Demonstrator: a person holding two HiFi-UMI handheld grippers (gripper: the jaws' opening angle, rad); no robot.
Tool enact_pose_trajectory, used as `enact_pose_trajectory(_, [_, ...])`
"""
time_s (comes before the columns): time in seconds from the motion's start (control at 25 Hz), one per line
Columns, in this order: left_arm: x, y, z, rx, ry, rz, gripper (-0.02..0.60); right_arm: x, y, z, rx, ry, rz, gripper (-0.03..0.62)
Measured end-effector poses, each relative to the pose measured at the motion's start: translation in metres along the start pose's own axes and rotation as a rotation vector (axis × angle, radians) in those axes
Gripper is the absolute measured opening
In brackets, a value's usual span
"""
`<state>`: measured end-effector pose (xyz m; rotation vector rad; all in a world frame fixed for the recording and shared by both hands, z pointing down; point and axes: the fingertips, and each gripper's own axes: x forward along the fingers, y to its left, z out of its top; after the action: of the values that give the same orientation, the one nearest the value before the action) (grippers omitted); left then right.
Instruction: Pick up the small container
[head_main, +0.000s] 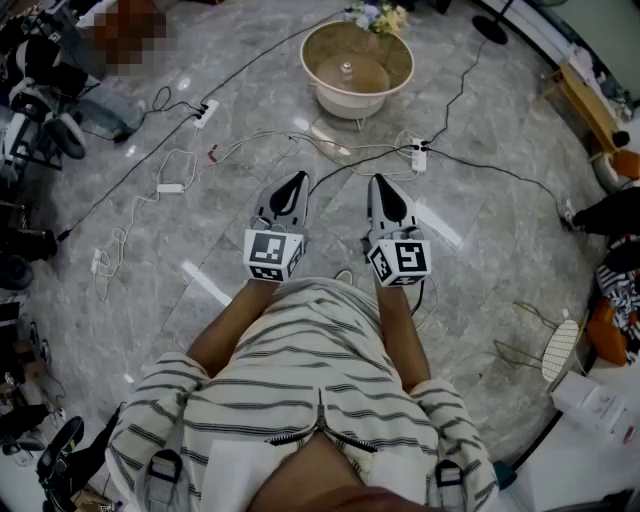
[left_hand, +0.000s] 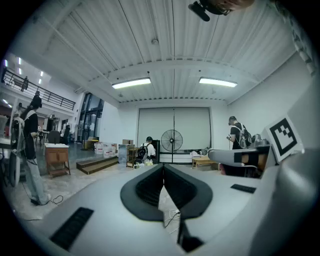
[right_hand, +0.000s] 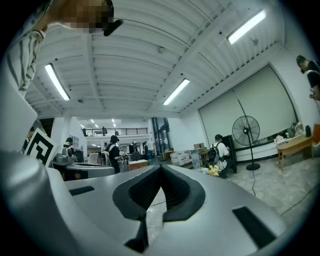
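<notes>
Cables (head_main: 270, 135), power strip (head_main: 419, 155) on floor (head_main: 480, 270) ahead of left gripper (head_main: 299, 178), right gripper (head_main: 378, 181); both closed, empty; round table (head_main: 357, 98) beyond.

Matt grey plastic left tongs (head_main: 298, 180) and right tongs (head_main: 379, 182); glossy veined stone floor (head_main: 480, 270)

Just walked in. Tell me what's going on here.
A person in a striped shirt stands on a marble floor, holding the left gripper and the right gripper out level, side by side. Both are shut and hold nothing. The small container sits untouched on a round table farther ahead, beyond loose cables and a power strip. Nothing has been picked up yet.
</notes>
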<state>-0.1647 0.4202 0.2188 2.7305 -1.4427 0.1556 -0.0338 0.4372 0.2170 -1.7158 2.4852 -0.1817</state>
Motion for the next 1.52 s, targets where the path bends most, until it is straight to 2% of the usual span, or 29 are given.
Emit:
enact_pose_trajectory(0.24, [0.014,-0.031,0.0,0.002,0.004,0.024,-0.002,-0.014,-0.022,0.0,-0.02,0.017,0.063,0.002])
enact_pose_trajectory(0.36, [0.013,-0.043,-0.003,0.013,0.016,0.036,-0.002,-0.025,-0.034,-0.003,-0.031,0.02,0.048,0.002])
enact_pose_trajectory(0.56, [0.013,-0.056,-0.014,0.023,0.06,0.034,-0.002,-0.035,-0.051,-0.007,0.018,0.019,0.032,0.003])
enact_pose_trajectory(0.76, [0.028,-0.056,-0.022,0.016,0.084,0.02,-0.002,-0.025,-0.06,-0.011,0.038,0.029,0.024,0.005])
enact_pose_trajectory(1.08, [0.096,-0.023,-0.04,-0.031,0.091,0.006,-0.002,0.038,-0.095,-0.027,0.031,0.067,0.003,0.008])
enact_pose_trajectory(1.32, [0.18,0.026,-0.031,-0.066,0.09,-0.005,-0.002,0.129,-0.137,-0.02,0.008,0.093,-0.029,0.006])
enact_pose_trajectory(1.52, [0.244,0.083,-0.016,-0.083,0.09,-0.018,-0.002,0.21,-0.152,-0.007,-0.023,0.101,-0.047,0.008])
